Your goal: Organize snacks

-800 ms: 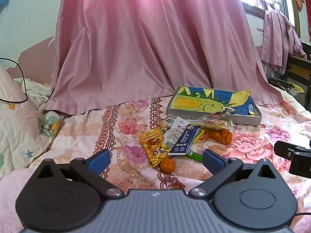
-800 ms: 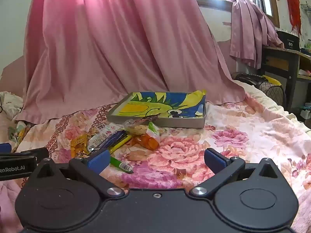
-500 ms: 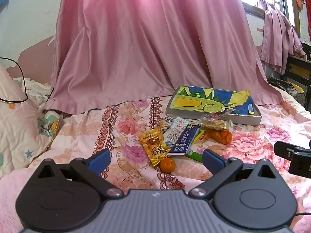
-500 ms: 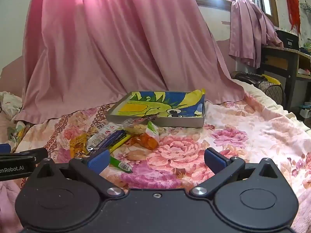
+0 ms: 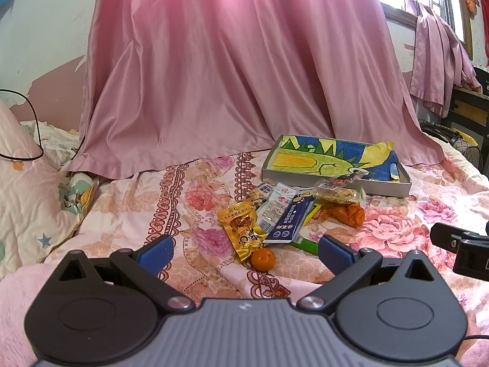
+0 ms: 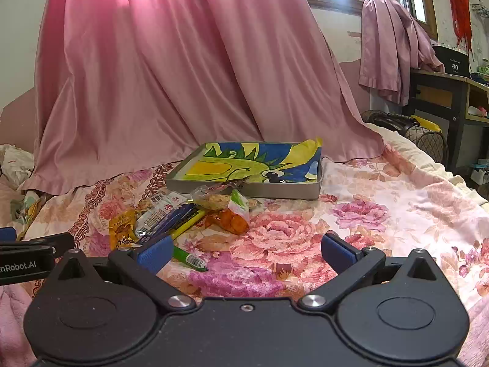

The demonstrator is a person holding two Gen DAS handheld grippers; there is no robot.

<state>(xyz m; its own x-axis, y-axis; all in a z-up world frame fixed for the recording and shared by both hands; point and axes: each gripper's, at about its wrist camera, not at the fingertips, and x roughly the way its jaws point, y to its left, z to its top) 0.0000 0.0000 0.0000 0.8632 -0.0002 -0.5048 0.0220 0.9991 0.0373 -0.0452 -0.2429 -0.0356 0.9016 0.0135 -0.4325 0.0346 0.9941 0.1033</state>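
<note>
Barely anything has shifted in the last second: the left gripper [image 5: 244,252] and right gripper [image 6: 246,252] hover as before, fingers [image 5: 156,249] spread wide and empty. Just beyond the left one lie an orange [image 5: 263,258] and a gold packet [image 5: 243,226], touching; farther out the other snacks [image 6: 195,211] sit heaped on the bed [image 6: 382,202], against the tray [image 6: 253,189], which holds none. By my reading, sorting has not begun.

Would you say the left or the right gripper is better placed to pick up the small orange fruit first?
Left. The orange fruit lies just ahead between the open left gripper fingers, while the open right gripper faces bare bedspread, with the fruit out of its view.
</note>
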